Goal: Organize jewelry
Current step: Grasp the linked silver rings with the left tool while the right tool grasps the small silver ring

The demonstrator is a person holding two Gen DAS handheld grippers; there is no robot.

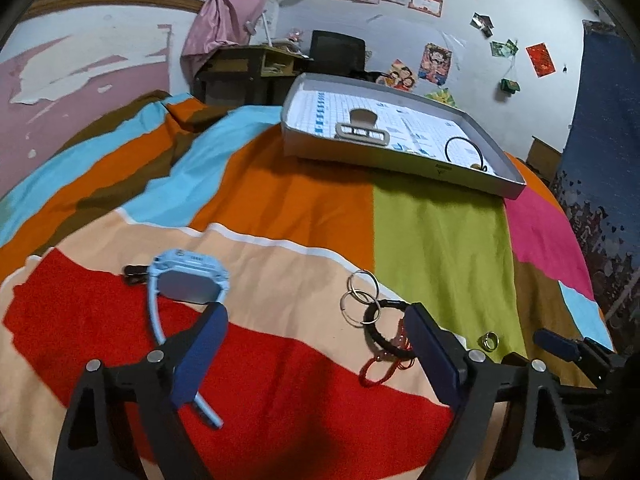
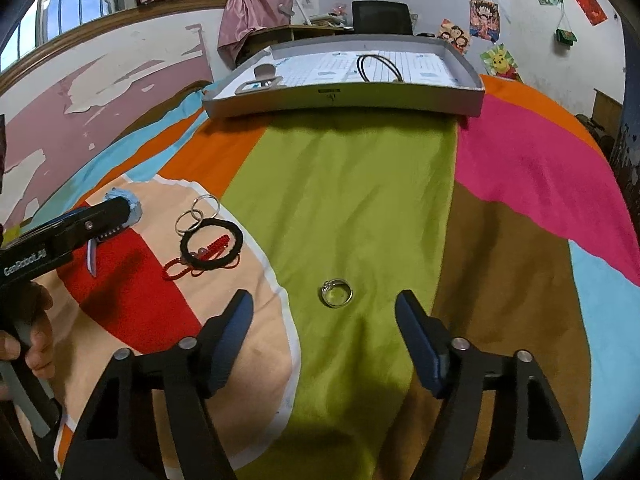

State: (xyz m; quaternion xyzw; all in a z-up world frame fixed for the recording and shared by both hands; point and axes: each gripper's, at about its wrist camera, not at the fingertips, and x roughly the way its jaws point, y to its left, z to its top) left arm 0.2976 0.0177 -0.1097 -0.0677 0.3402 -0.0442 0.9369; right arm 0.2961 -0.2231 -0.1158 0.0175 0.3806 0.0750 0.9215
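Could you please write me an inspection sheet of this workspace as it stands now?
Surface: bedspread in coloured patches, wrinkled.
Job's things: grey tray at far edge holds a black cord and a beige clasp piece. On the cloth: blue watch, two linked metal rings, black bracelet over a red cord, small ring.
Clutter: small black item beside the watch.
Grippers: left gripper open near the watch; right gripper open around the small ring, not touching.
Cables: nothing seen.
Surroundings: desk, chair, posters, pink curtain.
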